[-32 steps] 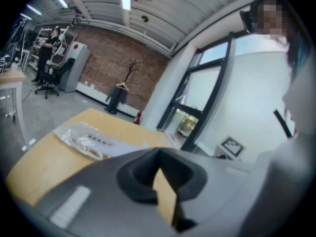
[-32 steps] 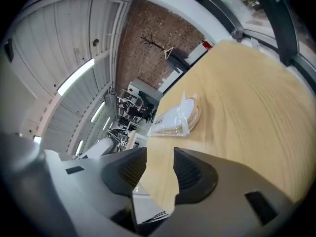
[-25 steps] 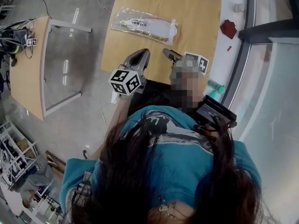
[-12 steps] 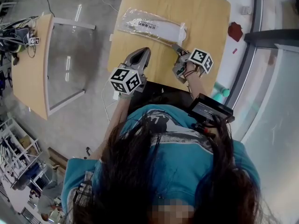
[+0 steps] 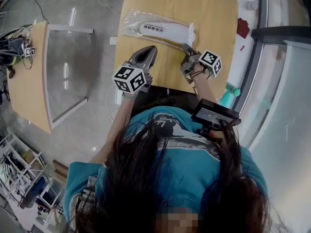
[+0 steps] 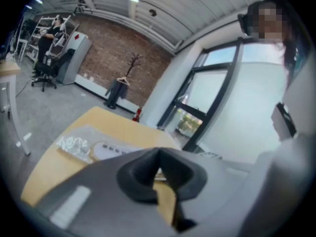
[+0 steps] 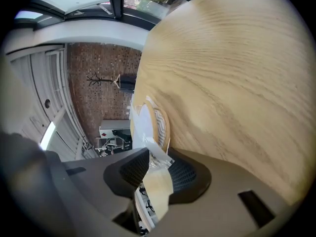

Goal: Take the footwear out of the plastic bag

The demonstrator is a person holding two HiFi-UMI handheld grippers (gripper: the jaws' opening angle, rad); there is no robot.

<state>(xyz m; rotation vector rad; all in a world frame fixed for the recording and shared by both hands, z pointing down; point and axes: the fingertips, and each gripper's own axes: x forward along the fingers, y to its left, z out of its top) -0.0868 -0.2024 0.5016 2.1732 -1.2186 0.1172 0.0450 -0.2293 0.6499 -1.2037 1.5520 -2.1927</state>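
A clear plastic bag (image 5: pixel 158 29) with a white slipper inside lies on the far half of the wooden table (image 5: pixel 209 13). My right gripper (image 5: pixel 186 47) is at the bag's right end. In the right gripper view the bag's crumpled edge (image 7: pixel 157 154) sits between the pads of the right gripper (image 7: pixel 155 166). The jaws have just been closing, with a gap still showing between them. My left gripper (image 5: pixel 151 49) hovers over the table's near half, shut and empty, a short way from the bag. From the left gripper (image 6: pixel 159 154) the bag (image 6: pixel 94 147) lies ahead to the left.
A second table (image 5: pixel 29 76) with a glass panel (image 5: pixel 65 67) stands to the left across bare floor. A window frame (image 5: pixel 252 67) runs along the right, with a red object (image 5: pixel 241 28) on the sill. The person's body fills the near side.
My right gripper has moved forward to the bag's right end and rolled over, and the bag's edge now lies between its jaws. My left gripper edged forward, still shut.
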